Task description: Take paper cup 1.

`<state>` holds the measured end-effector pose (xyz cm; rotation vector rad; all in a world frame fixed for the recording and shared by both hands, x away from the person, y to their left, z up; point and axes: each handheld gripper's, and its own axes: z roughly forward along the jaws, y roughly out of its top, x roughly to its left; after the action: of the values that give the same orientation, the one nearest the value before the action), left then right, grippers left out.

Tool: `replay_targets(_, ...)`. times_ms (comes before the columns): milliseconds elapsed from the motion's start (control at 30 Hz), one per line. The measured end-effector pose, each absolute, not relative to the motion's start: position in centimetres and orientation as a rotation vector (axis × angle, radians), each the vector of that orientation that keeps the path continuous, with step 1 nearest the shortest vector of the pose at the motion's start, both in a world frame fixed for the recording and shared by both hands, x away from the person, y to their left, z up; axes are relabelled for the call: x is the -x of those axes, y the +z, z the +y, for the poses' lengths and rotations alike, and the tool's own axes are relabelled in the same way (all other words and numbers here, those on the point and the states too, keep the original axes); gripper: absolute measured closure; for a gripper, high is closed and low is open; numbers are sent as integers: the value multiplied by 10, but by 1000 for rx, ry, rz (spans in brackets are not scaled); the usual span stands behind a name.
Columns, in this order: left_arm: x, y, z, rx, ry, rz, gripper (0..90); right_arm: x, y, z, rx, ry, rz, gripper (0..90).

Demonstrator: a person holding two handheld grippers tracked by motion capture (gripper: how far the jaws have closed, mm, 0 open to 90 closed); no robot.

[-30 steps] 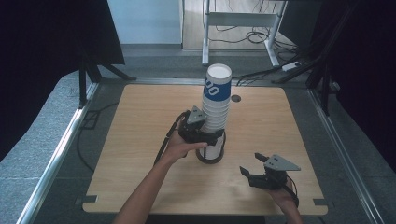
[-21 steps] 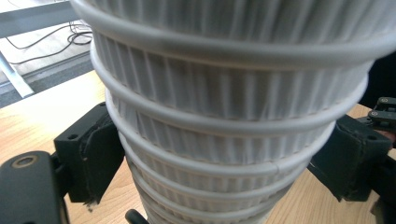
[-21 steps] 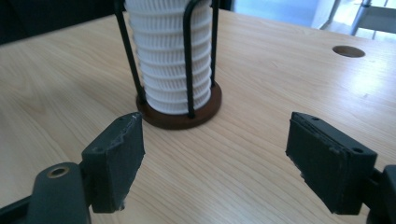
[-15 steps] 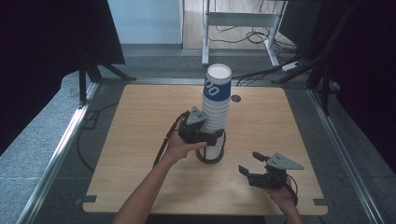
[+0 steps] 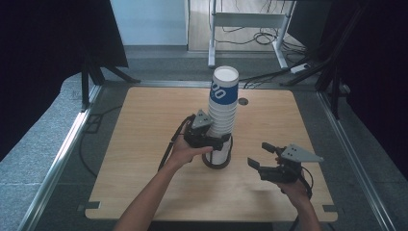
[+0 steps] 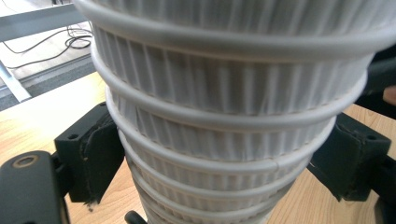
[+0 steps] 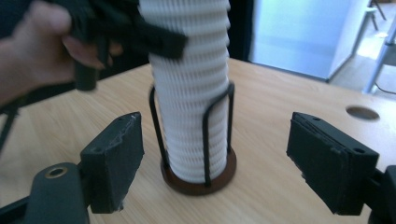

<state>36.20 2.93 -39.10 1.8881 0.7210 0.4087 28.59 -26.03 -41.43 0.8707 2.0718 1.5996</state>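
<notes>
Your left claw point(image 5: 217, 140) grips the cup stack point(image 5: 223, 108), which stands in its wire holder point(image 5: 216, 161). Your right claw point(image 5: 263, 155), wide and empty, waits beside the holder; no cup is lifted yet.

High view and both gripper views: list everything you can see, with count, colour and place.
cup stack: one, white, top cup blue-printed, table centre, upright in holder
holder: one, black wire with brown base, under the stack
table: one, light wood, round hole near far edge
desk frame: one, grey, on the floor behind
left gripper: one, black, fingers around the stack
right gripper: one, black, fingers open, right of the holder
</notes>
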Motion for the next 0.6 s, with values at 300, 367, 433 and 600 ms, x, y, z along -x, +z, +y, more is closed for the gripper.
replay_targets(300, -361, -390, 30, -1896, 407, 722, 125, -300, -379, -253, -796, 1674, 2104, 195)
replay_targets(367, -361, -390, 30, -1898, 407, 720, 125, -304, -373, -252, -788, 1681, 2110, 197)
replay_targets(433, -361, -390, 30, -1898, 407, 719, 125, -307, -368, -251, -781, 1682, 2099, 213)
replay_targets(600, -361, -390, 30, -1894, 403, 721, 125, -312, -357, -252, -752, 1722, 2109, 220)
